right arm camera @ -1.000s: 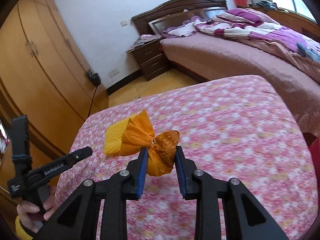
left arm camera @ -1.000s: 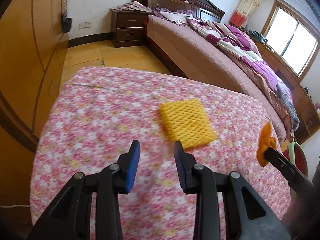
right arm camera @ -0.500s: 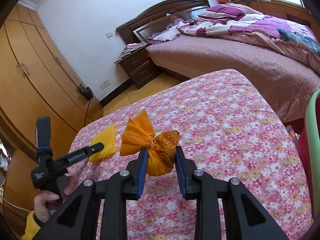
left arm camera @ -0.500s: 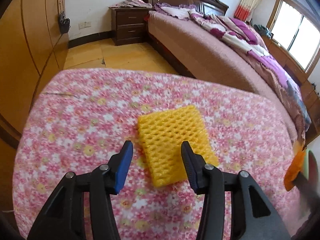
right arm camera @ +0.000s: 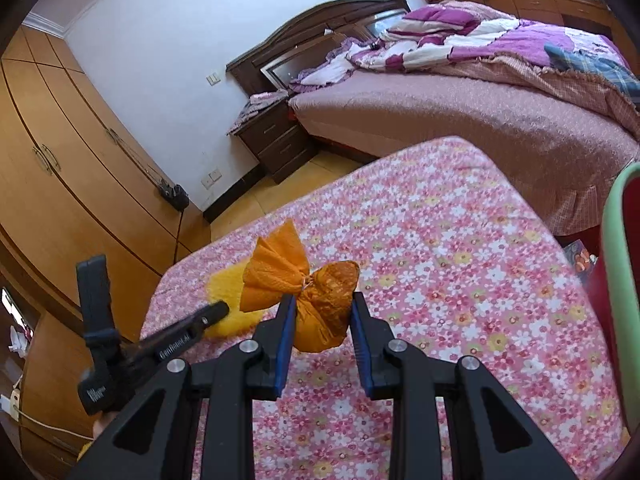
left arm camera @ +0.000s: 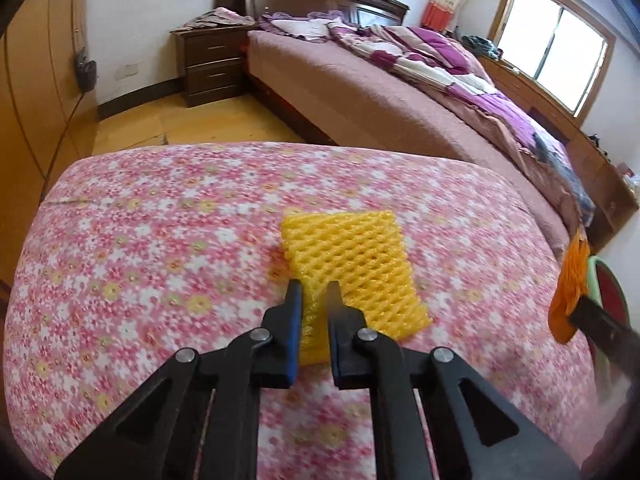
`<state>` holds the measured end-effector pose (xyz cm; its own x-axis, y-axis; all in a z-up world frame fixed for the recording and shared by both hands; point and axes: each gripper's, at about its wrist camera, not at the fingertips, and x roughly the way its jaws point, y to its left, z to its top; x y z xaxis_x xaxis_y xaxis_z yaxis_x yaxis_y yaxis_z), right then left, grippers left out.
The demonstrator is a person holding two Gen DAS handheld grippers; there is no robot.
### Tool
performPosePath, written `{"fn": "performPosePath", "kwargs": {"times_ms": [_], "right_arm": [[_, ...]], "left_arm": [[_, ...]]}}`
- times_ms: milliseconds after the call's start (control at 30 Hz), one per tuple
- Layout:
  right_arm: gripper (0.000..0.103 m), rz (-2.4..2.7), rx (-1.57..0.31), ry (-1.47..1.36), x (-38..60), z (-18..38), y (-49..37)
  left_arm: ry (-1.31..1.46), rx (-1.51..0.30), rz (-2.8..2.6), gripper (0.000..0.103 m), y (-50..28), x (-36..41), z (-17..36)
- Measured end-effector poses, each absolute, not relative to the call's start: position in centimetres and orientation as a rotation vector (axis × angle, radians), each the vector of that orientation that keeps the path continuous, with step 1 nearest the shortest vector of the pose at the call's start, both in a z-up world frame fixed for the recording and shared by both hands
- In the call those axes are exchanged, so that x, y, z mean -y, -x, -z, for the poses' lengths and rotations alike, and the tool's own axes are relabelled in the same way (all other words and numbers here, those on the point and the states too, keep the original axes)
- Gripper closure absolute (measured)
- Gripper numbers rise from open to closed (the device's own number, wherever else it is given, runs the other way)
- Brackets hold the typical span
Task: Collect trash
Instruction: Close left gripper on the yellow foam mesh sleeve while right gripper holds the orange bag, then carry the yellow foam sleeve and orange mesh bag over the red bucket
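Observation:
A yellow foam net sleeve (left arm camera: 352, 264) lies on the pink floral table cover (left arm camera: 160, 248). My left gripper (left arm camera: 313, 292) is shut on the sleeve's near left edge. The sleeve also shows in the right wrist view (right arm camera: 224, 292), with the left gripper (right arm camera: 216, 312) on it. My right gripper (right arm camera: 324, 308) is shut on a tied orange bag (right arm camera: 320, 300) and holds it above the table. In the left wrist view the orange bag (left arm camera: 570, 280) shows at the right edge.
A bin with a green rim and red inside (right arm camera: 620, 280) stands past the table's right edge. A large bed (left arm camera: 400, 92) and a nightstand (left arm camera: 212, 60) lie beyond. Wooden wardrobes (right arm camera: 60, 160) stand on the left.
My left gripper moved forward onto the yellow sleeve and closed on its near edge. My right gripper kept hold of the orange bag and shifted right, toward the bin.

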<state>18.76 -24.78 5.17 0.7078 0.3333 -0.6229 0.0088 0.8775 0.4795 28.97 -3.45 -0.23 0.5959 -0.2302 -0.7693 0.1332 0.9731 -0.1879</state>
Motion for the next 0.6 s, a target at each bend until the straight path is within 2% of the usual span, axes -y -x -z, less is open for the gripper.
{"fn": "performPosePath", "kwargs": {"times_ms": [333,600], "right_arm": [[0.073,-0.172,-0.707,-0.477,25.8,-8.4,-14.7],[0.073,-0.131,-0.687,-0.519,27.5,-8.5,-10.3]], "left_arm": [[0.151,-0.838,0.262,0.095,-24.0,3.8,-2.5],[0.149,-0.745,0.291,0.095,-18.6,4.7,-5.3]]}}
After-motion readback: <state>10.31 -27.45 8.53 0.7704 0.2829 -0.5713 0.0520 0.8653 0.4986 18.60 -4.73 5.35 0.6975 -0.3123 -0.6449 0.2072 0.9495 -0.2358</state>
